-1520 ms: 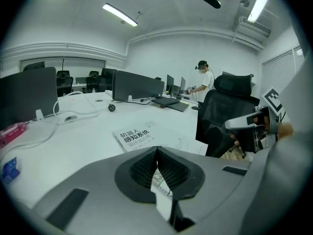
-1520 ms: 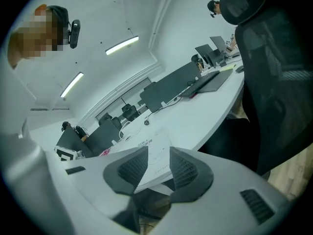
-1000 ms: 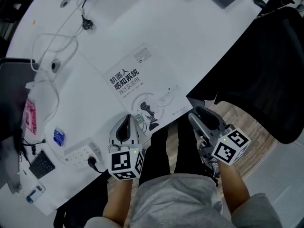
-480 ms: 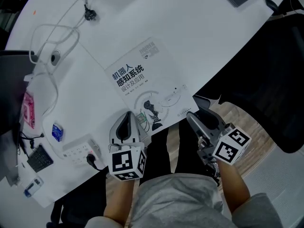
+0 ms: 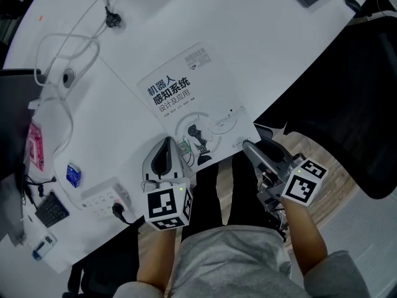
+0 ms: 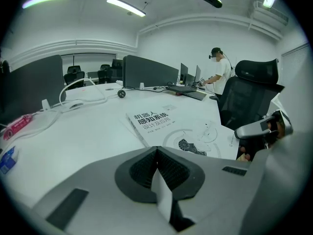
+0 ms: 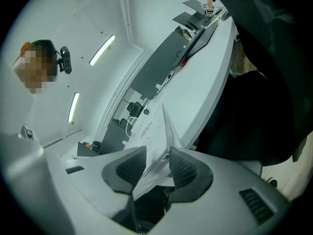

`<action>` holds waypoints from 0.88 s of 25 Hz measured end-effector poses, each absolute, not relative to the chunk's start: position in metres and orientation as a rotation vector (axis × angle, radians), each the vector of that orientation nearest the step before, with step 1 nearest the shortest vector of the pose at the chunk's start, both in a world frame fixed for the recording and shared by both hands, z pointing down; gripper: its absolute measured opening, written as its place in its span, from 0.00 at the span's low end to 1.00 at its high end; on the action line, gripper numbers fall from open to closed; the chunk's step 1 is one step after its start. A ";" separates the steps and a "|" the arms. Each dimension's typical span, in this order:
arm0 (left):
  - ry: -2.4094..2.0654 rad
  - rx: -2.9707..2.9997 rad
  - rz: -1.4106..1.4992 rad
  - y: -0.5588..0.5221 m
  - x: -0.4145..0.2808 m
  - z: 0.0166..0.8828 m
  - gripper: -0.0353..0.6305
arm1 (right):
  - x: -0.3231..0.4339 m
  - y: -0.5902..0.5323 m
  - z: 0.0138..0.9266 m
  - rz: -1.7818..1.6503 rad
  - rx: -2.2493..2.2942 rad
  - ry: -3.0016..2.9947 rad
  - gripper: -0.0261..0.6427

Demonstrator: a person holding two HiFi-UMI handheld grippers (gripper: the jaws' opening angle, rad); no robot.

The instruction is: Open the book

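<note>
At 8 o'clock from the middle of the head view: a white power strip (image 5: 102,198), long and boxy, with a black plug (image 5: 118,212) seated in one socket. At its 10 o'clock, a small blue packet (image 5: 73,176). Farther out at 9 o'clock, a flat pink packet (image 5: 34,154). All loose on the desk (image 5: 267,48).

Smooth, matt white desk top with a rounded rim. Beyond that rim at 3 o'clock, a black chair (image 5: 347,98), dull and dark.

Near the centre, flat and closed: the book (image 5: 189,98), a white softcover with square corners, top edge turned toward 11 o'clock. Carries three lines of bold dark characters on the upper half, a pale ring drawing with a small dark figure on the lower half, and a little grey block near the top right corner. Sits with its bottom edge right at the desk's near rim.

Left hand-held gripper (image 5: 165,146): grey plastic shell, dark ribbed pads, just beside the book at its 7 o'clock, contact not clear. Pads pressed together tip to tip in the left gripper view. In the seam behind them, a thin white strip (image 6: 162,197), nature unclear.

Right hand-held gripper (image 5: 251,148): same grey shell, at the book's 4 o'clock corner. In the right gripper view, ribbed pads set wide apart and pinching that corner from both faces, paper layers slightly fanned between them.
</note>
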State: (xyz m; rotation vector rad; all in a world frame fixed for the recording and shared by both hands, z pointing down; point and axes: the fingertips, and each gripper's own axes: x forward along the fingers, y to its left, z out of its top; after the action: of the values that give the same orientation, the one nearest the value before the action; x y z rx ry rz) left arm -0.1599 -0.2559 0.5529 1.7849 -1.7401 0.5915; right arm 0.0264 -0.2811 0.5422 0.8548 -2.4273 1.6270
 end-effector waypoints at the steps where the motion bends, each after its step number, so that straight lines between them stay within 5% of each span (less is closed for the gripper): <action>1: -1.737 1.788 0.594 -0.257 -0.160 0.554 0.07 | 0.027 -0.282 0.543 1.638 0.869 -2.426 0.27; 7: -1.708 1.810 0.586 -0.277 -0.147 0.554 0.07 | 0.038 -0.303 0.545 1.580 1.020 -2.387 0.26; 13: -1.583 1.877 0.505 -0.296 -0.126 0.551 0.07 | 0.050 -0.322 0.544 1.499 1.182 -2.331 0.14; 22: -1.594 1.883 0.239 -0.274 -0.133 0.488 0.07 | 0.015 -0.311 0.477 0.909 1.110 -2.494 0.12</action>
State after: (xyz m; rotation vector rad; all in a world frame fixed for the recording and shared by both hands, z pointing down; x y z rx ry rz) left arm -0.1326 -0.2737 0.4877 1.8825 -1.5944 0.2389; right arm 0.0153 -0.3105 0.4774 1.1102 -2.4943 0.9092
